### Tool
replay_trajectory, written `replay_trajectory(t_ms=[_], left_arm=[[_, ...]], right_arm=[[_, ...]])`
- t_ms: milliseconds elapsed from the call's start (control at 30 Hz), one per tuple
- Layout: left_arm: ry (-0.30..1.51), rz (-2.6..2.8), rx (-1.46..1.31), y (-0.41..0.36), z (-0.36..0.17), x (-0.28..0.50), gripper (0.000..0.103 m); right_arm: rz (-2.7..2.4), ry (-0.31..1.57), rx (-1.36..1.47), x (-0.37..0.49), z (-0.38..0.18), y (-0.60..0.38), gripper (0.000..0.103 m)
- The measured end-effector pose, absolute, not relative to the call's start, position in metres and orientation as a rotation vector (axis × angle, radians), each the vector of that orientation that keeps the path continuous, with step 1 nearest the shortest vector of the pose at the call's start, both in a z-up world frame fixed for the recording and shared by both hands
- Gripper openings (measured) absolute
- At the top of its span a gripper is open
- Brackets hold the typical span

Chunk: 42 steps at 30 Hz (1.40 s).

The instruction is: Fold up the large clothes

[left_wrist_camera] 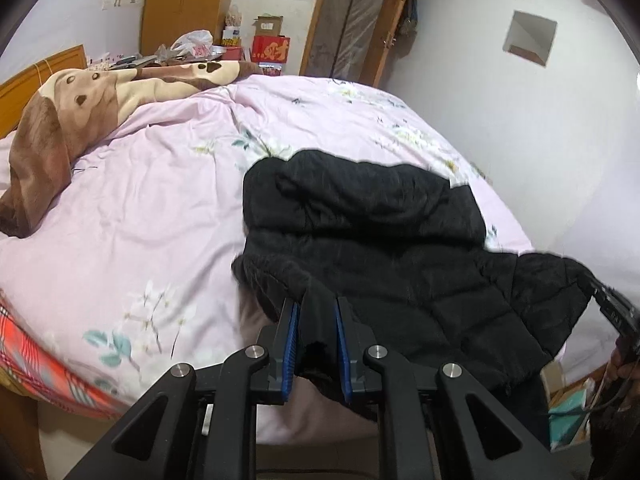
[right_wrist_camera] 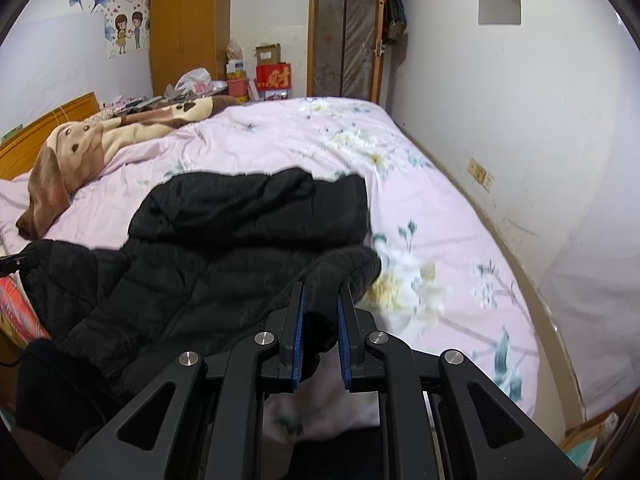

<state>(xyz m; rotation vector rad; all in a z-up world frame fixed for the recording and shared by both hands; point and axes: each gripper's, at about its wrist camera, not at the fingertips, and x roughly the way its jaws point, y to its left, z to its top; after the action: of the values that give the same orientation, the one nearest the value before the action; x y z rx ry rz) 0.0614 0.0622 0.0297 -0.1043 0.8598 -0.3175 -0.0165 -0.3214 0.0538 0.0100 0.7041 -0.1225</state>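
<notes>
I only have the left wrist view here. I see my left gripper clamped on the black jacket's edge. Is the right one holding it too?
Observer: Yes. The right gripper is shut on a bunched fold of the jacket, at the corner nearest the wall.
Operator: What's past that corner?
Observer: Bare pink quilt with a flower print, running to the wall.
Operator: Anything on that wall near the bed?
Observer: A socket plate, low down, just above the bed's edge.
</notes>
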Motion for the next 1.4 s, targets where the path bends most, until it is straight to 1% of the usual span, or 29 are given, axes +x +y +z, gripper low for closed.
replay_trajectory(t_ms=[267, 533, 800, 1067, 1400], left_arm=[[0.804, -0.295, -0.097, 0.044, 0.061, 0.122, 0.018], [0.798, -0.25, -0.149, 0.044, 0.075, 0.187, 0.017], [0.814, -0.207, -0.146, 0.036, 0.079, 0.259, 0.015], [0.842, -0.141, -0.126, 0.031, 0.064, 0.329, 0.015], [0.937, -0.066, -0.098, 0.026, 0.026, 0.413, 0.015]], right_arm=[[-0.141, 0.675, 0.015, 0.037, 0.079, -0.32, 0.014], [-0.165, 0.679, 0.01, 0.097, 0.097, -0.327, 0.014], [-0.188, 0.733, 0.017, 0.167, 0.098, -0.34, 0.014], [-0.208, 0.82, 0.007, 0.24, 0.085, -0.356, 0.014], [-0.235, 0.978, 0.025, 0.336, 0.047, -0.374, 0.015]])
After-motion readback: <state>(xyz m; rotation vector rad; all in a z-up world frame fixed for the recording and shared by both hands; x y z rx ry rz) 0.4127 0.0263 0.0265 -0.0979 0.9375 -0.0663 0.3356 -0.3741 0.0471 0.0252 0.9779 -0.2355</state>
